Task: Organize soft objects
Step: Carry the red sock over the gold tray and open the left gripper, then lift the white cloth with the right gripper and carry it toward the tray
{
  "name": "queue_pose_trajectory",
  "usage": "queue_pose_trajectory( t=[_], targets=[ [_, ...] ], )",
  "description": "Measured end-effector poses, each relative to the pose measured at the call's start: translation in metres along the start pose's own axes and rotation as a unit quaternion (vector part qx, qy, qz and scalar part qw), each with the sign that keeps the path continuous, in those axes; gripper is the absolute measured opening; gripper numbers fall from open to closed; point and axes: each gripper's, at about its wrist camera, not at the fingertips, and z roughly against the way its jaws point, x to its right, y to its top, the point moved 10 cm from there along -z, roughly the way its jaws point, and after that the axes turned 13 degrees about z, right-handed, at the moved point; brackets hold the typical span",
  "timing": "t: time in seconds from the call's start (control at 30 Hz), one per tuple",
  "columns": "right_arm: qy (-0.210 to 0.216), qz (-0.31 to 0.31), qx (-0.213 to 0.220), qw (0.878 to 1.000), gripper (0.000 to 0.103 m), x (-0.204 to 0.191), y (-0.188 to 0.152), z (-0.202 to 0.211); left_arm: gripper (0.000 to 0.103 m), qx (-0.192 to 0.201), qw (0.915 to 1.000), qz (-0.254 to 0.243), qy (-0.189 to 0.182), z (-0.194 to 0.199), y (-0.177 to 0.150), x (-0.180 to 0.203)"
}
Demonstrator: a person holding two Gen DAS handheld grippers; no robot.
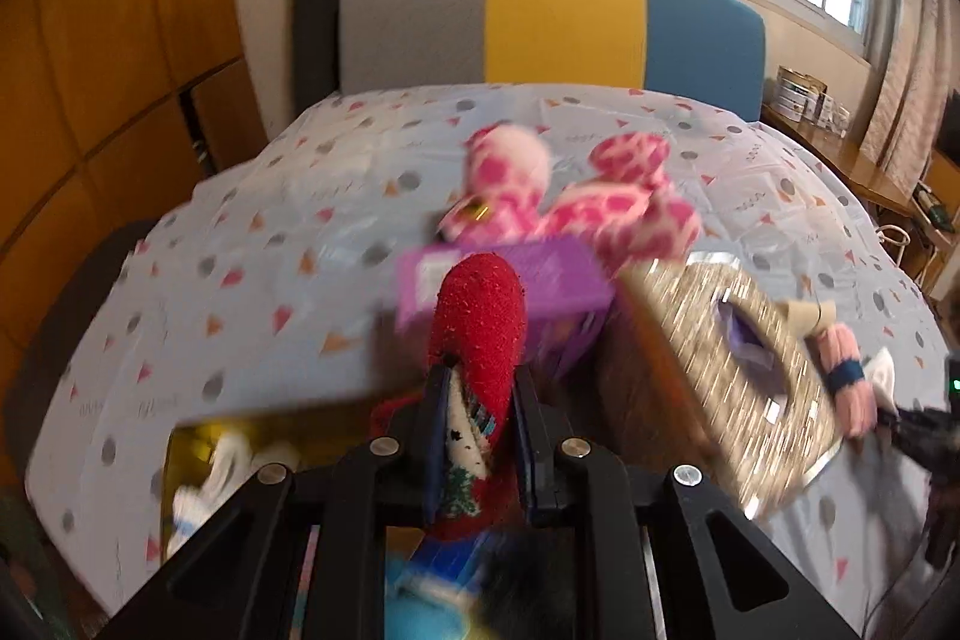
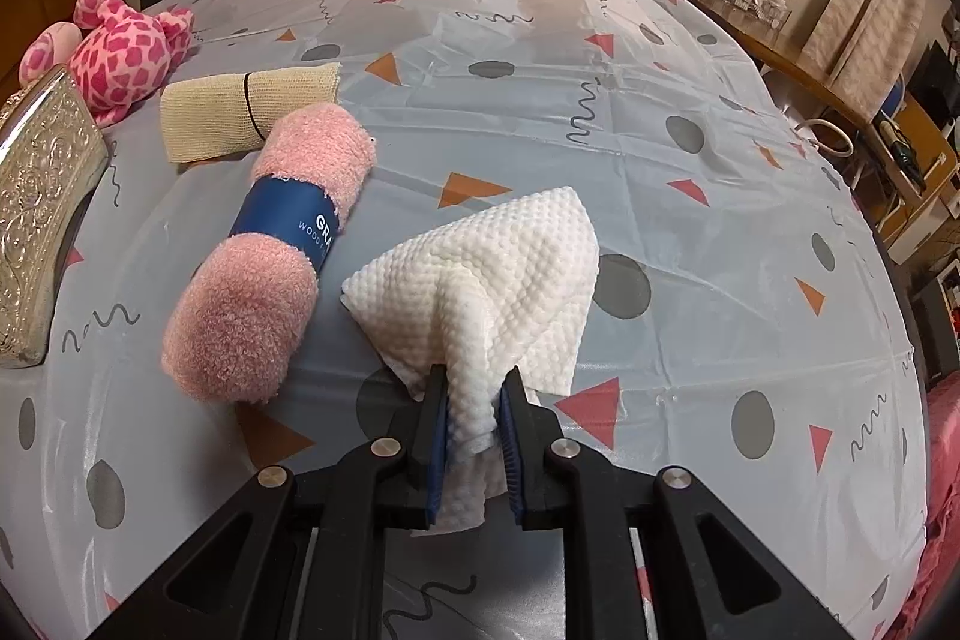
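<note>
While left gripper (image 1: 477, 424) clamps fuzzy red patterned sock (image 1: 480, 340) above table w/ spotted cloth (image 1: 252, 244), right gripper (image 2: 474, 430) pinches white dimpled paper towel (image 2: 480, 274) lying on it by thin fold, which could slip out if lifted fast.

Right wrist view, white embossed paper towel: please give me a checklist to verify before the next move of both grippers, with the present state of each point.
1. Right gripper pinches the white embossed paper towel: ok.
2. Towel fully lifted off the patterned plastic tablecloth: not ok, its far part lies on it.
3. Towel free of the rolled pink terry cloth with blue band: ok, beside it, apart.
4. Left gripper holds the red fuzzy sock: ok.
5. Purple plastic basket has room: cannot tell, blurred.
6. Beige rolled bandage clear of both grippers: ok.
</note>
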Motion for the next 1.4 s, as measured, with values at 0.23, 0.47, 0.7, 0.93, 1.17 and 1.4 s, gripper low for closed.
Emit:
queue_pose_trajectory(
  t=[0.23, 0.47, 0.7, 0.93, 1.17, 1.4],
  targets=[
    [-0.022, 0.02, 0.002, 1.0, 0.016, -0.004, 0.0, 0.0, 0.019, -0.019, 0.9966, 0.08, 0.002, 0.031, -0.054, -0.077],
    [-0.034, 0.027, 0.002, 0.999, 0.016, -0.005, 0.0, 0.0, 0.019, -0.016, 0.9926, 0.116, 0.031, 0.065, -0.099, -0.144],
    [-0.043, 0.024, 0.004, 0.999, 0.016, -0.006, -0.001, 0.001, 0.019, -0.029, 0.9886, 0.148, 0.007, 0.08, -0.143, -0.162],
    [-0.049, 0.019, 0.003, 0.999, 0.016, -0.006, -0.001, 0.002, 0.026, -0.055, 0.9903, 0.127, -0.01, 0.062, -0.166, -0.132],
    [-0.05, 0.016, 0.003, 0.999, 0.016, -0.006, -0.001, 0.001, 0.046, -0.071, 0.9868, 0.145, 0.014, 0.049, -0.178, -0.143],
    [-0.051, 0.018, 0.002, 0.999, 0.016, -0.006, -0.001, 0.001, 0.05, -0.055, 0.9863, 0.145, 0.055, 0.055, -0.174, -0.159]
  ],
)
